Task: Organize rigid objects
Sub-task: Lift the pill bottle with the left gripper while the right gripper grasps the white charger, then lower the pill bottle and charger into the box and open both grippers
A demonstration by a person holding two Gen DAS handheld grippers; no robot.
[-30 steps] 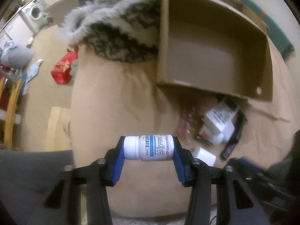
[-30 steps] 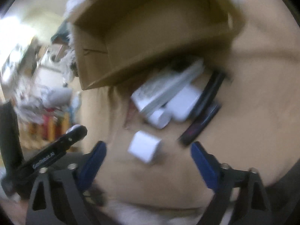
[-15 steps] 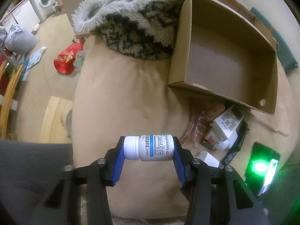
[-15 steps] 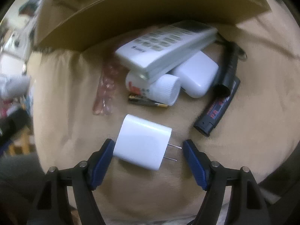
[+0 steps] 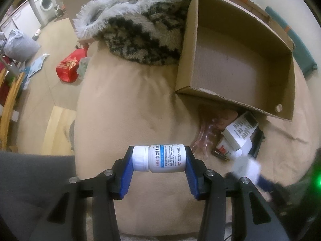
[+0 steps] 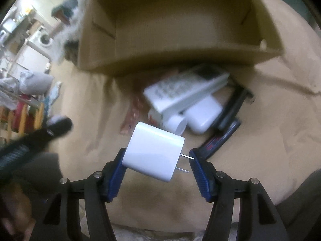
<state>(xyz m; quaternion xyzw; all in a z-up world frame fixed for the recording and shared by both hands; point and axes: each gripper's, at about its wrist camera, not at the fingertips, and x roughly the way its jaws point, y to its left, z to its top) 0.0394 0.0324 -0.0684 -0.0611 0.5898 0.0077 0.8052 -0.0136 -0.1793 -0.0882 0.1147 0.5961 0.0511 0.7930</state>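
The charger between your right gripper pads is a small white plug block: light, hard and smooth-sided, so it will likely slip or twist if you catch it on a corner. It sits skewed between the pads, its flat back against the left pad and its 2 metal prongs pointing at the right pad, one prong tip at or just short of it. The jaws are closing around it, but you cannot yet call that a firm grip. The prongs are a poor surface to squeeze on, thin and apt to pivot; the 2 broad flat faces would hold better. It appears lifted just off the beige cushion, in front of the pile: the remote, a white adapter, a small white bottle lying on its side and dark flat items at the box's foot. Your left gripper is pinching the pill bottle end to end, cap against one pad and base against the other, held sideways above the cushion; it is light, stiff plastic and looks secure. The open cardboard box beyond looks empty and is presumably where both go.
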